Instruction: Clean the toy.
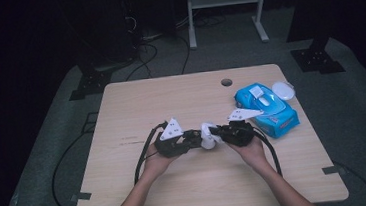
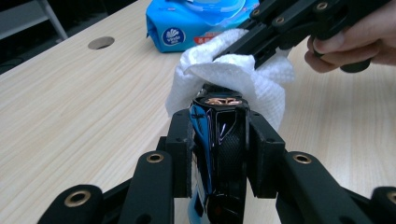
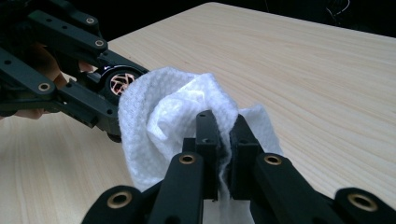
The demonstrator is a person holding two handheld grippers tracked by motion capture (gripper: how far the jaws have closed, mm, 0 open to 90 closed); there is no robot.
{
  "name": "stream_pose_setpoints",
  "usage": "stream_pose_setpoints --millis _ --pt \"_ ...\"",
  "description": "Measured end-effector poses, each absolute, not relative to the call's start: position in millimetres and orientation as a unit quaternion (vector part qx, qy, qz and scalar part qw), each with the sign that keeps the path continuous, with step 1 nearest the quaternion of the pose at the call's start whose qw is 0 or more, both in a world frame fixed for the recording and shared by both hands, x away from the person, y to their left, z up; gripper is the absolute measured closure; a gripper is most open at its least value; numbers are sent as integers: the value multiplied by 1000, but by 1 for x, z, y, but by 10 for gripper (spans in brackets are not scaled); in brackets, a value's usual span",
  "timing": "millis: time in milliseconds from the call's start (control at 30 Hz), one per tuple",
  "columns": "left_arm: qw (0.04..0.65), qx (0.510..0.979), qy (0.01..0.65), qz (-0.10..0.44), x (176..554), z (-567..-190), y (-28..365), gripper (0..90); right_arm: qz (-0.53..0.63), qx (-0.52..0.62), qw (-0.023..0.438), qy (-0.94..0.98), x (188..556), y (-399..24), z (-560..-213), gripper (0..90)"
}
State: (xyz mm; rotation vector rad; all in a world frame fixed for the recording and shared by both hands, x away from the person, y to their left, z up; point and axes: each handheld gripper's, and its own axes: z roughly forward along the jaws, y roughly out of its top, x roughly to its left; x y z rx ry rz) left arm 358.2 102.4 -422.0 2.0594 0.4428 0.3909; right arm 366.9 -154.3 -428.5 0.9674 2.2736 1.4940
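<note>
The left gripper (image 2: 219,154) had its fingers (image 2: 180,154) clamped on a small glossy black object with a copper-coloured emblem on its end (image 2: 223,140), which I could not identify more closely. The right gripper (image 3: 223,154) had its fingers (image 3: 208,149) pinched shut on a white wet wipe (image 3: 159,121), and the wipe was draped over the far end of the black object. In the high view both grippers met above the middle of the counter (image 1: 136,102), nearer its front edge, with the wipe (image 1: 207,136) between them. A blue pack of wipes (image 1: 267,108) lay near the right edge. The step in hand looked like wiping the object clean. The next move probably called for rubbing the wipe along its surface while the left grip held steady.
</note>
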Motion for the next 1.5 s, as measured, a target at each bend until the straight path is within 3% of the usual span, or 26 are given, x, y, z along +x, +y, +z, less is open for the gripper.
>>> stream_pose_setpoints --millis 500,833,1033,1133,1233,1333,1500 --pt "451 857 212 131 352 -453 140 677 491 302 120 808 370 -115 -432 842" --pt "446 858 221 123 355 -458 142 673 478 323 140 805 379 -128 -431 842" --pt "433 862 225 139 359 -451 132 587 477 317 141 807 375 -123 -433 841" --pt "414 870 225 146 364 -449 122 490 477 315 140 808 374 -120 -432 840" --pt "405 874 225 145 369 -449 116 498 473 310 145 811 373 -119 -432 841" --pt "401 879 217 137 371 -451 114 606 472 309 146 813 374 -121 -431 841" --pt "394 883 212 139 372 -449 116 627 470 324 151 807 379 -134 -432 841"
